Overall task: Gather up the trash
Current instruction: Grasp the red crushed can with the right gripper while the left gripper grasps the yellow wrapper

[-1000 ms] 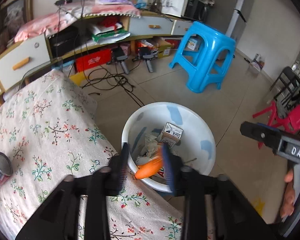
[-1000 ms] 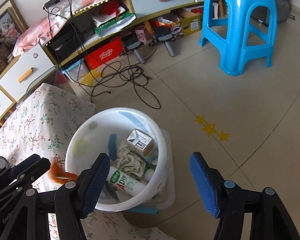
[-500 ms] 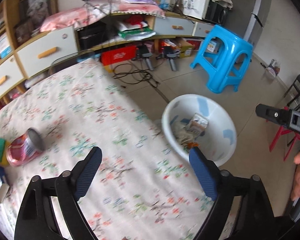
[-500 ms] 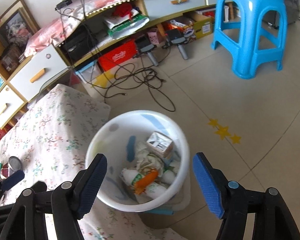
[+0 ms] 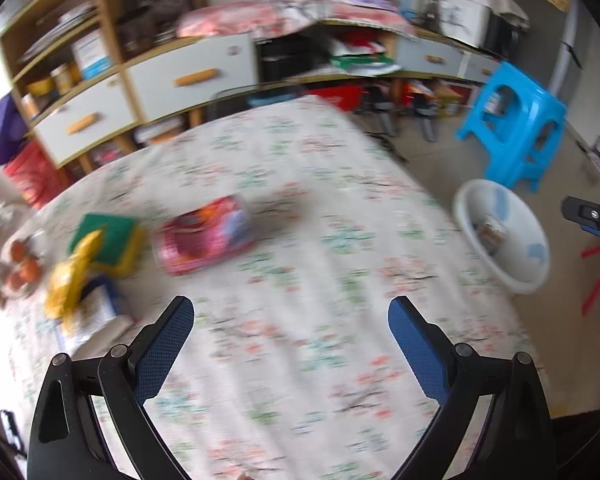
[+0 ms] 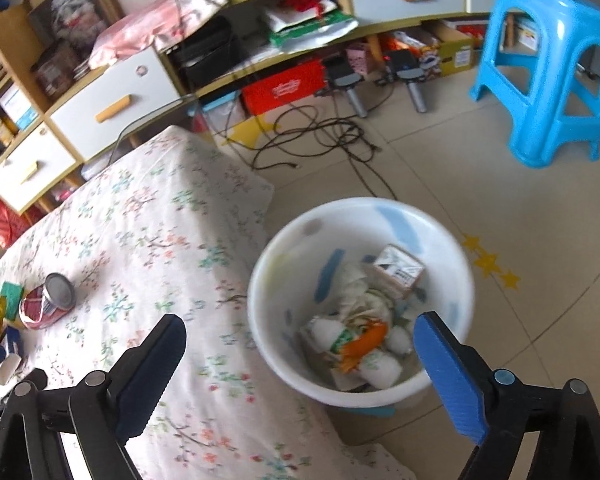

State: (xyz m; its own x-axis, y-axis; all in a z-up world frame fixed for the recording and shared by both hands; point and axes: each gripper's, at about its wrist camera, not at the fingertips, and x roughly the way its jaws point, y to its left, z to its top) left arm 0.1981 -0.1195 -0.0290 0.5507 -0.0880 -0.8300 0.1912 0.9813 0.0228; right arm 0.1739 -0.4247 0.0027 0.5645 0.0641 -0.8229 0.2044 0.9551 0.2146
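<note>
A pink can point(image 5: 206, 236) is seen lying on its side on the floral bench point(image 5: 340, 216) — ahead and left of the left gripper point(image 5: 291, 330), fingers wide and empty; the right gripper point(image 6: 300, 350), also wide, is farther off.

Glossy white plastic bin point(image 6: 360, 390), matt floral cloth point(image 6: 148, 216), seemingly metal can point(image 6: 50, 300).

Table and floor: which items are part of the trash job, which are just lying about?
Job:
- white bin on the floor, trash inside
- red can lying on the tablecloth
- yellow wrapper
- left claw and right claw, both open and holding nothing

Lying about:
- blue stool
- cables
- drawers
</note>
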